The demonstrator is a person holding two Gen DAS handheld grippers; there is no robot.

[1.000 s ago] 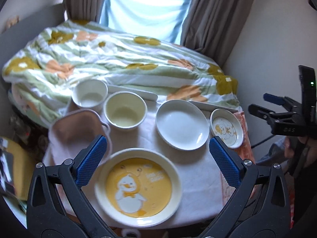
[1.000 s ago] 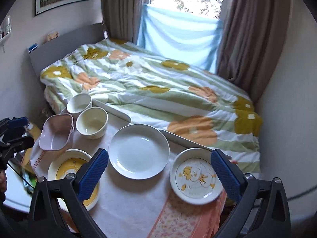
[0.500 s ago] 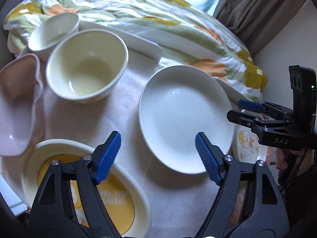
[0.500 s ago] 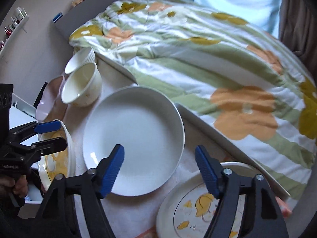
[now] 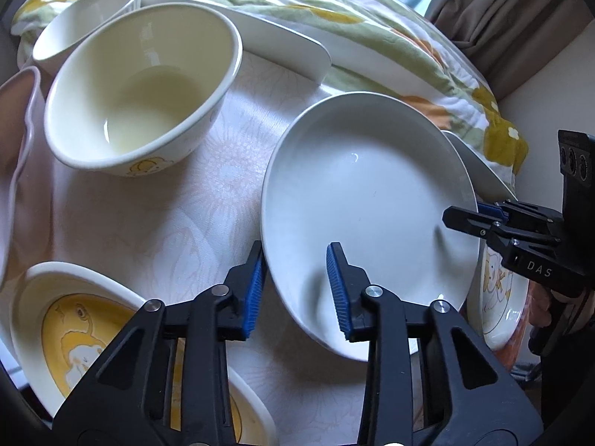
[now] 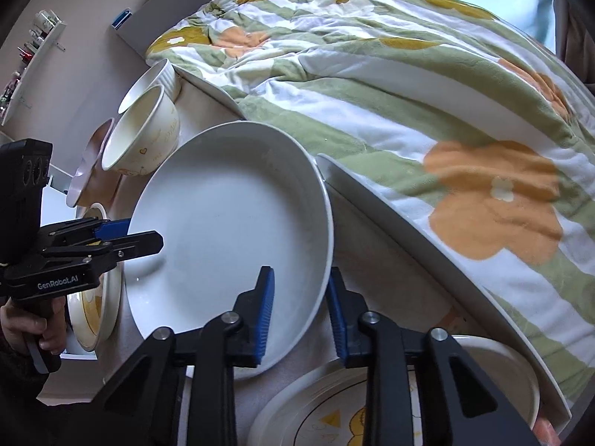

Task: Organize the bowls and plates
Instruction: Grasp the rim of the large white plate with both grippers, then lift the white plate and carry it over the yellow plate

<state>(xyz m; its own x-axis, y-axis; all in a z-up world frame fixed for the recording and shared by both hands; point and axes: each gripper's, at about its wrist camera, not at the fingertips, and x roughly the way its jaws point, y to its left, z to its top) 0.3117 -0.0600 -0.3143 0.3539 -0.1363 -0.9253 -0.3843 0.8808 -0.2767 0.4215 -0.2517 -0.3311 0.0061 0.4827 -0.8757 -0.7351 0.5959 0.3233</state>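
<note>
You are closing your left gripper (image 5: 295, 290) and right gripper (image 6: 299, 310) on opposite rims of the plain white ceramic plate (image 5: 368, 204) beside the cream bowl (image 5: 141, 85), but such shallow rim bites are risking a slip.

The yellow duck-printed plate (image 5: 74, 338) is half covered by the black left gripper (image 5: 296, 290) and cut at the frame's bottom, while the pale pink dish (image 5: 15, 171) runs off the left edge.
</note>
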